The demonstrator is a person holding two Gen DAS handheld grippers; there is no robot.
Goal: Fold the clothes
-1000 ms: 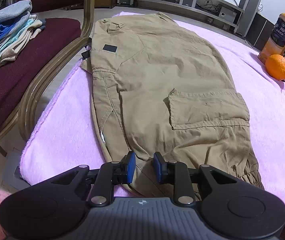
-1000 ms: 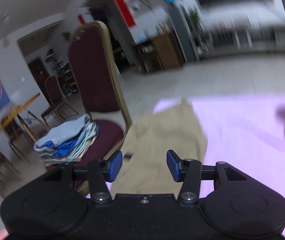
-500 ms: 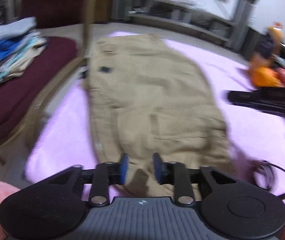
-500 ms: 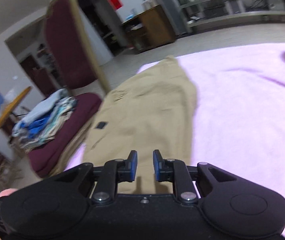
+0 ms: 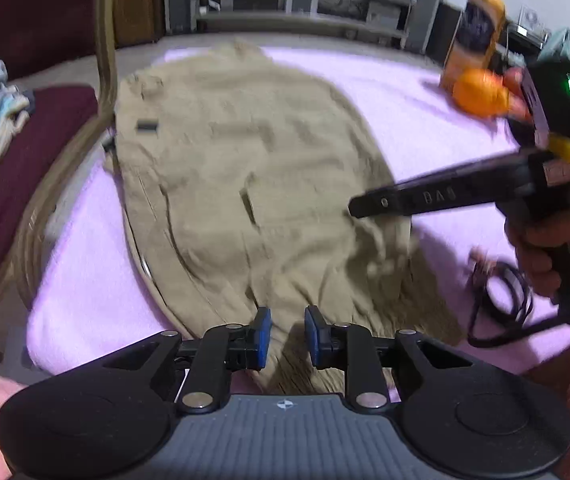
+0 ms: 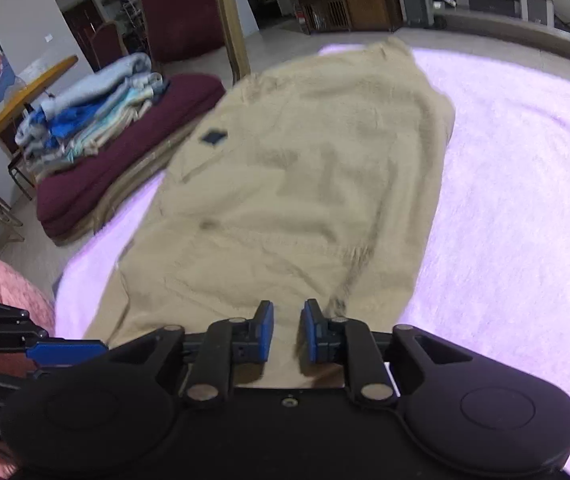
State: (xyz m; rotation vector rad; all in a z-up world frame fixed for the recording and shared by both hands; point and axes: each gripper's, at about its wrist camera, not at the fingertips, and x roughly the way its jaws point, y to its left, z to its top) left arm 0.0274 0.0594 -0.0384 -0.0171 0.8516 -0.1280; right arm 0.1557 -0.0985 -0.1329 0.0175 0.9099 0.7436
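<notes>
Khaki cargo trousers point(image 5: 245, 168) lie lengthwise on a pink blanket point(image 5: 425, 120). My left gripper point(image 5: 287, 336) is at their near end. Its jaws are opening slightly, with bunched hem cloth still pinched between the blue pads and folds running up to them. In the right wrist view my right gripper point(image 6: 287, 332) sits at the trousers' point(image 6: 305, 184) near right edge. Its jaws are also easing open, narrow, with cloth between the pads and creases pulled toward them. The left wrist view shows its black finger point(image 5: 425, 200) reaching the cloth's raised right edge, held by a hand point(image 5: 541, 248).
A maroon chair point(image 6: 125, 160) at the left carries a stack of folded clothes point(image 6: 93, 120). A juice bottle point(image 5: 475, 36) and an orange point(image 5: 479, 94) stand at the blanket's far right. A black cable point(image 5: 501, 304) loops near the right hand. The blanket point(image 6: 525, 200) is bare to the right.
The right gripper came down from above the chair to the trousers' near right edge and narrowed its jaws onto the cloth. The left gripper rose a little, and the near hem bunched up.
</notes>
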